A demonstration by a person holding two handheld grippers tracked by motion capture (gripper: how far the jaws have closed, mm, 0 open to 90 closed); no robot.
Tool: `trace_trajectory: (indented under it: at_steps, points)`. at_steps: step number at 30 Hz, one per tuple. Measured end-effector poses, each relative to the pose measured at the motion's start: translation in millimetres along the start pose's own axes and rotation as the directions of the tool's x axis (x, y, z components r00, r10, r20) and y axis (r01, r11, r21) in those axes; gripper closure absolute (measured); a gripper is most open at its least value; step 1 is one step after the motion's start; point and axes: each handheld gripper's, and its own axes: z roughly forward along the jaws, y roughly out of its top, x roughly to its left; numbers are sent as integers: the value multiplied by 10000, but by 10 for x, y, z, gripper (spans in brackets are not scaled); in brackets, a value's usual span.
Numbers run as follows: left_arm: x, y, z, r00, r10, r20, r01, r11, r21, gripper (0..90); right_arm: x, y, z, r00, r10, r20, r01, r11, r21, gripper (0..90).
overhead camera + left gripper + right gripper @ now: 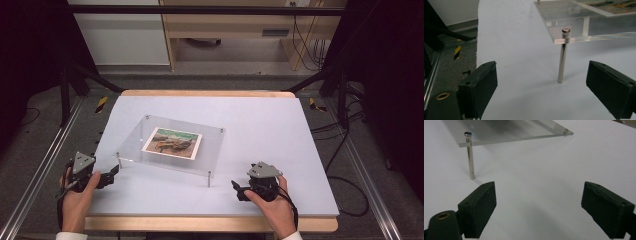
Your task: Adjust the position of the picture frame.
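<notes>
We hold the left gripper (111, 172) and the right gripper (239, 190) with jaws spread wide and empty, flanking the clear acrylic photo frame on thin metal legs (207, 150) at mid-desk (280, 140), probably to approach its near corners evenly.

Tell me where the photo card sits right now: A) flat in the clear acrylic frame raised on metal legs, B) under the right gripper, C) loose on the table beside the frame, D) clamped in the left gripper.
A: the photo card lies flat within the clear acrylic frame, which stands on metal legs above the table, while the left gripper and right gripper wait open and empty at the near corners.
</notes>
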Motion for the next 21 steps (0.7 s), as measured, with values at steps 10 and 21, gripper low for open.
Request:
trace_trajectory:
  at_steps: [10,21]
  points:
    - [-10,4,-32,9995,12,-329,-19,9998,-195,112,96,-3,29,9976,-633,285,639,9978,-190,213]
    - [-56,32,-49,9999,-130,-90,125,9988,-482,75,232,11,58,9980,-394,-486,396,9992,35,126]
